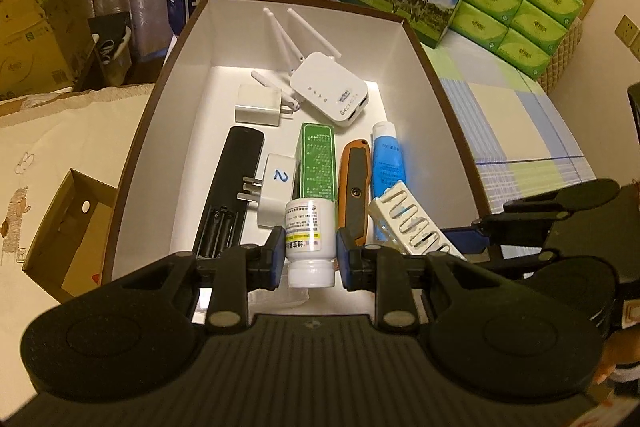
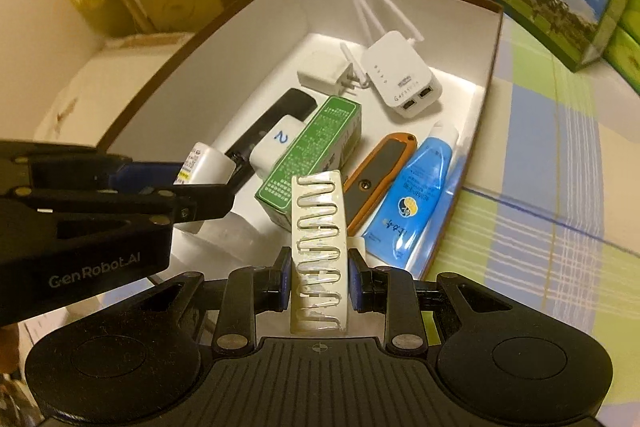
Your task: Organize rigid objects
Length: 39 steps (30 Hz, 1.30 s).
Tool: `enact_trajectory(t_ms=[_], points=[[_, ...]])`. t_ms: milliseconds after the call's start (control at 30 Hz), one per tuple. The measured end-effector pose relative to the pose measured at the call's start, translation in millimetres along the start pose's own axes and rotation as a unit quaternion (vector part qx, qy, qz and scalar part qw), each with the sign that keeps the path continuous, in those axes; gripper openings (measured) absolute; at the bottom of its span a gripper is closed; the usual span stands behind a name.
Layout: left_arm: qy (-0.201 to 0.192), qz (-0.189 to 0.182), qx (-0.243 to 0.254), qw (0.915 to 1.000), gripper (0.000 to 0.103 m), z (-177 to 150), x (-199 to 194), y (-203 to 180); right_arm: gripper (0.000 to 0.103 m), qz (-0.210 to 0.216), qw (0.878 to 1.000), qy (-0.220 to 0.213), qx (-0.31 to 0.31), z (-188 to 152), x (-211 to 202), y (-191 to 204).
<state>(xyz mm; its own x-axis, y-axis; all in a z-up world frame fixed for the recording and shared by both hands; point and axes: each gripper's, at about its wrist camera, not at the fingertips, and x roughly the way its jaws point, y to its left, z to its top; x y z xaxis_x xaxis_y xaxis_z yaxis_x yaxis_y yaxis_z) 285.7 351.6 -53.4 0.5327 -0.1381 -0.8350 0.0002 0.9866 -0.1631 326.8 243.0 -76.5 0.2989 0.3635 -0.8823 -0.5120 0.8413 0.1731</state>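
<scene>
A: Seven things already lie in the white-lined brown cardboard box: white router, white charger, black remote, numbered white plug, green carton, orange knife, blue tube.

B: Left to do?

A: Two. The left gripper is clamped on a small white pill bottle; the right gripper pinches a cream slotted plastic rack. Both hang over the box's near end, unreleased.

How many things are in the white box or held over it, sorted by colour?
White: 5 (router, charger, plug marked 2, pill bottle, slotted holder)
Green: 1 (carton)
Blue: 1 (tube)
Black: 1 (remote)
Orange: 1 (knife)
Total: 9
</scene>
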Motion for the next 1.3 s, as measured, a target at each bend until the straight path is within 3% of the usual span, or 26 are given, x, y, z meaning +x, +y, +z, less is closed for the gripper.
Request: enact_trajectory(t_ms=[433,700,767,833,1100,1200,1300], points=[[0.018,-0.016,-0.003,0.9997,0.022,4.1,12.3,9.0,0.025,-0.028,0.997,0.042,-0.053,13.1,16.2,7.8],[0.034,-0.029,0.002,0.9990,0.022,5.7,21.0,3.5,0.035,-0.029,0.998,0.026,-0.047,10.0,1.6,2.3],[0.034,-0.032,0.006,0.9989,0.025,5.9,21.0,1.2,0.038,-0.024,0.999,0.020,-0.039,6.8,-3.9,0.8],[0.032,-0.032,0.008,0.9990,0.036,5.8,18.7,-1.0,0.038,-0.008,0.999,0.014,-0.031,3.2,-9.7,-0.2],[-0.002,0.007,0.012,0.9999,0.042,-8.9,-13.2,-13.6,0.047,0.030,0.998,-0.051,-0.008,-21.0,-48.7,-6.6],[-0.034,0.043,0.024,0.9982,0.045,-21.2,-32.0,-27.8,0.048,0.039,0.996,-0.080,-0.002,-33.6,-65.3,-11.1],[-0.064,0.084,0.034,0.9938,0.058,-35.8,-49.4,-48.8,0.049,0.024,0.995,-0.098,-0.003,-50.1,-80.6,-19.0]])
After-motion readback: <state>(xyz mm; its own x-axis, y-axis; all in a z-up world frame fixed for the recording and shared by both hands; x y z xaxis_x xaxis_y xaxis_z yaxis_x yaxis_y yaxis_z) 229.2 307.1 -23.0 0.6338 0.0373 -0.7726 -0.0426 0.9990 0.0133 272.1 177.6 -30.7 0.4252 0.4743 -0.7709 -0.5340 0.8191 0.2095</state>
